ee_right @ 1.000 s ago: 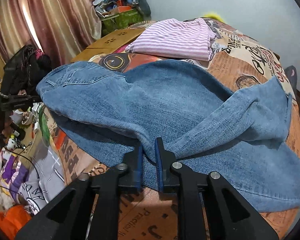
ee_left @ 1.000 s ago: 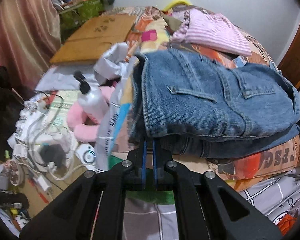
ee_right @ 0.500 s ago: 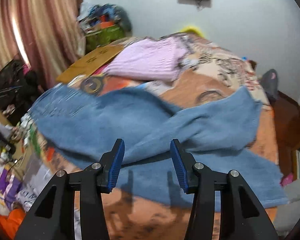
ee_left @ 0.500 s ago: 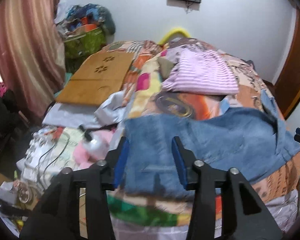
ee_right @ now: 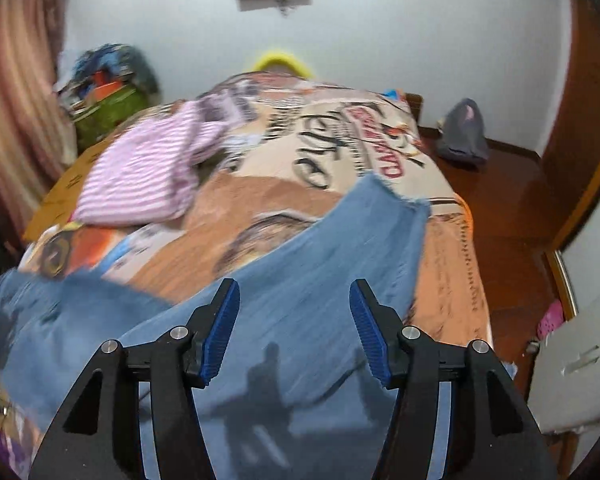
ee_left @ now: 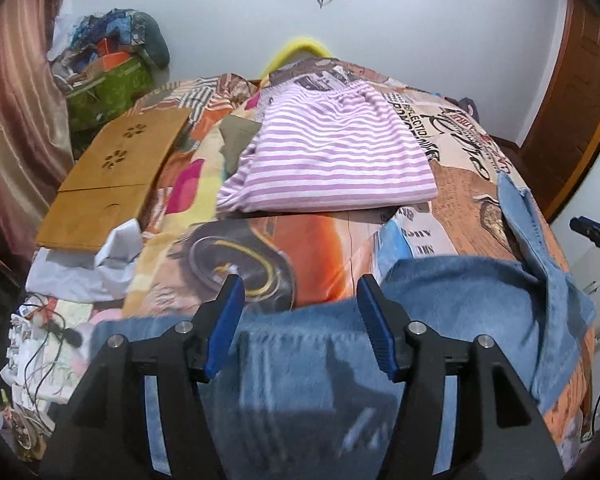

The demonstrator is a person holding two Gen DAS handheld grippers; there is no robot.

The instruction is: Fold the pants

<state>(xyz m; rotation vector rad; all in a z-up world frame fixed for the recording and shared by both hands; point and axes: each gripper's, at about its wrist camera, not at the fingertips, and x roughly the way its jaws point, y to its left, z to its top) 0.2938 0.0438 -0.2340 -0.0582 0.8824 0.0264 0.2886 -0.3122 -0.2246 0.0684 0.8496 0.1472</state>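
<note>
With the left gripper (ee_left: 300, 322) and right gripper (ee_right: 294, 328) both just opened and empty above the jeans (ee_left: 440, 312) at the bed's (ee_left: 308, 240) near edge, the loose leg could slide off.

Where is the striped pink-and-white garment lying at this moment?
In the left wrist view the striped garment lies folded on the bed, toward its far end, beyond the jeans and right of the wooden board.
</note>
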